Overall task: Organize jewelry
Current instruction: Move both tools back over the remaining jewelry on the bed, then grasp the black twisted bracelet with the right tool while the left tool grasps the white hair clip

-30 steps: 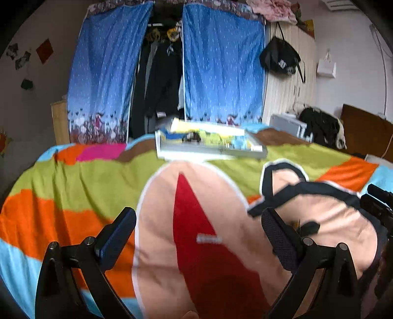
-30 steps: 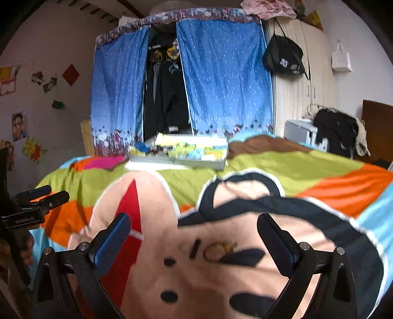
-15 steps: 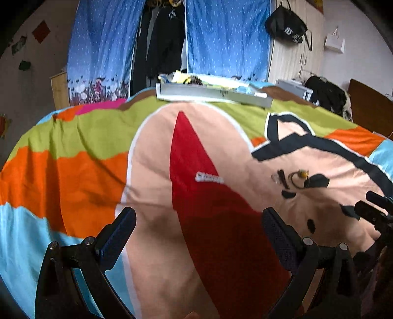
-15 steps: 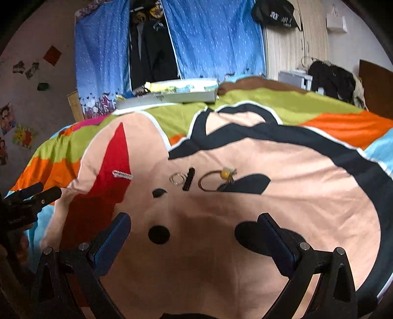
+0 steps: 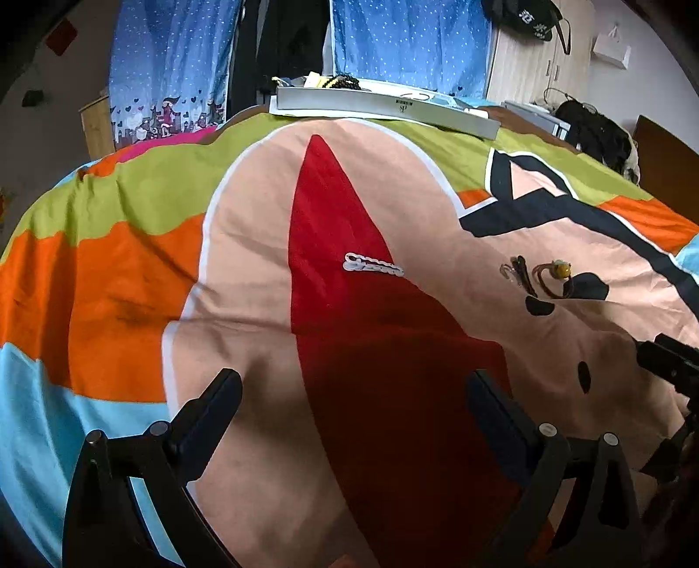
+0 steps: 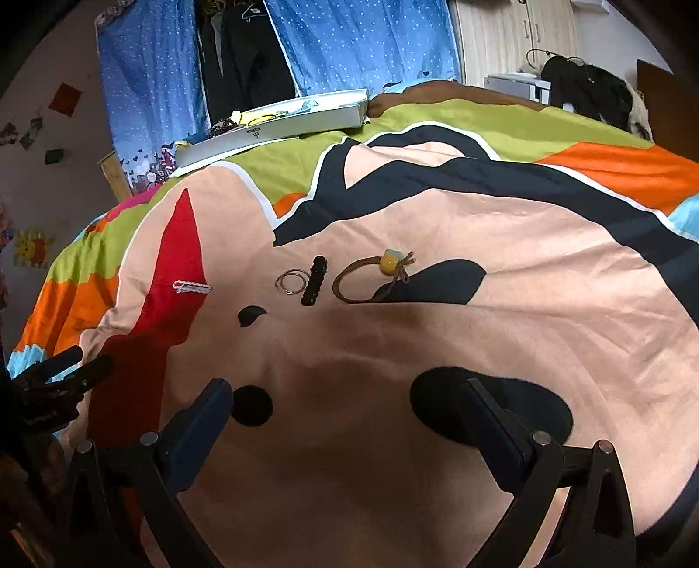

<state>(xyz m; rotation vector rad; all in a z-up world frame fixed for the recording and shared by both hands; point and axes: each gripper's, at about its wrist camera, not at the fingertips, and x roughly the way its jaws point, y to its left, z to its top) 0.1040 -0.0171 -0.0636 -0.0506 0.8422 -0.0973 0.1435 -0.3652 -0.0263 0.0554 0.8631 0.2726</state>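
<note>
Several pieces of jewelry lie on the bright cartoon bedspread point(image 6: 546, 306). A white beaded clip point(image 5: 373, 264) point(image 6: 191, 287) rests on the red patch. Two silver rings point(image 6: 292, 280) point(image 5: 506, 270), a black bead strip point(image 6: 315, 280) point(image 5: 523, 278) and a brown cord with a yellow bead point(image 6: 371, 275) point(image 5: 557, 273) lie side by side. A grey tray point(image 5: 384, 107) point(image 6: 279, 124) with more items sits at the far edge. My left gripper point(image 5: 354, 410) hovers open short of the clip. My right gripper point(image 6: 345, 419) hovers open short of the cord and rings. Both hold nothing.
Blue curtains point(image 5: 174, 65) and hanging dark clothes point(image 5: 284, 43) stand behind the bed. A wooden wardrobe point(image 6: 515, 39) and a pile of dark clothes point(image 6: 585, 87) are at the right. The right gripper's tip point(image 5: 668, 362) shows at the left view's right edge.
Both grippers tilted down and moved in over the bedspread. The jewelry now sits higher and larger in both views, and the tray has slid toward the top. Both stayed open.
</note>
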